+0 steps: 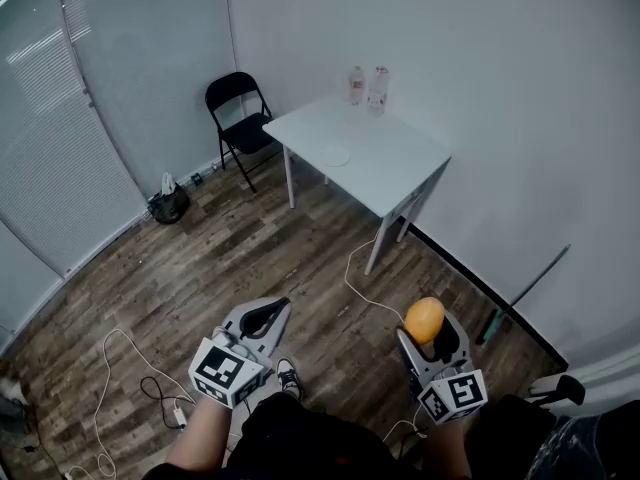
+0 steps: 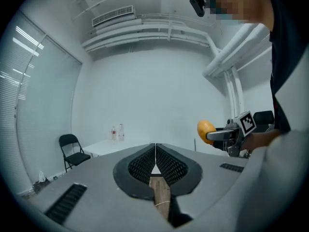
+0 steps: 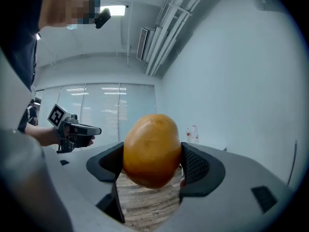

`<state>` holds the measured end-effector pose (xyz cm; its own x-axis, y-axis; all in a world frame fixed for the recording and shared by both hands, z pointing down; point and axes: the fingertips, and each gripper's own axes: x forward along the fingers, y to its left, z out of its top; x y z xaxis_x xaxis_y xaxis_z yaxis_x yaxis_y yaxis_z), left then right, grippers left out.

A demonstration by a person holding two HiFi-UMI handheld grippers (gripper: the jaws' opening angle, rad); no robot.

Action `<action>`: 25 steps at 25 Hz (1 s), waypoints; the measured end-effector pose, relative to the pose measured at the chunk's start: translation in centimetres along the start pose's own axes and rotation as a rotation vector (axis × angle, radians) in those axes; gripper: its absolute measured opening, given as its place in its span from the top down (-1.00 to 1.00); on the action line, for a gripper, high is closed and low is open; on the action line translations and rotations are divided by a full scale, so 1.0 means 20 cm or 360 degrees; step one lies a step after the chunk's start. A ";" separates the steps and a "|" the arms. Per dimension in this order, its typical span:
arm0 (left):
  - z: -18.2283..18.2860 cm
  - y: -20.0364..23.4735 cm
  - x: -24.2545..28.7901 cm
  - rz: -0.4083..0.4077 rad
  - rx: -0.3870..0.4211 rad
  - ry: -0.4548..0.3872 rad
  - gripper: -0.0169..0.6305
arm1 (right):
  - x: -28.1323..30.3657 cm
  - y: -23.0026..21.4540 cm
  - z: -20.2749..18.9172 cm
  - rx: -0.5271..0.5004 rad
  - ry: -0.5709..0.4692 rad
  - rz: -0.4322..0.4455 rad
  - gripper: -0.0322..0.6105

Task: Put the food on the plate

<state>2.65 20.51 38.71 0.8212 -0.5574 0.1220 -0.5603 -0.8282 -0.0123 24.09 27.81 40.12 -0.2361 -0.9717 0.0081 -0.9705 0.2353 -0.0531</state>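
Clamping a round orange-yellow fruit [image 3: 152, 149], the right gripper [image 1: 428, 330] sits at five o'clock; the left gripper [image 1: 276, 311], at seven, has its jaws pressed together.

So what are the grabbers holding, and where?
The right gripper pinches the orange food across its middle, a jaw each side. The left gripper is shut, empty.

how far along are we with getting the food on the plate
Done: the orange-yellow rounded food is picked up, clamped in the right gripper. In hand: it is held in the air over the wood floor, well short of the white table; the left gripper is shut and empty. Left: carry it over and set it on the pale round plate there, which looks bare.
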 end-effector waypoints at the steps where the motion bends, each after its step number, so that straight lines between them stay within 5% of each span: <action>1: 0.00 0.05 0.03 0.0000 -0.0013 0.0004 0.88 | 0.06 -0.01 0.00 0.0003 0.0005 -0.0003 -0.25; 17: -0.13 1.16 0.23 0.0107 -0.0123 -0.0012 0.88 | 1.25 0.15 0.02 -0.0044 0.0085 0.0073 -0.25; 25: -0.20 1.50 0.26 0.0084 -0.0173 0.0011 0.88 | 1.60 0.26 0.04 -0.0084 0.0116 0.0088 -0.25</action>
<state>-10.26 -6.96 42.99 0.7896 -0.5995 0.1306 -0.6116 -0.7862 0.0887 11.46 -1.99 39.33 -0.2906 -0.9536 0.0792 -0.9566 0.2913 -0.0029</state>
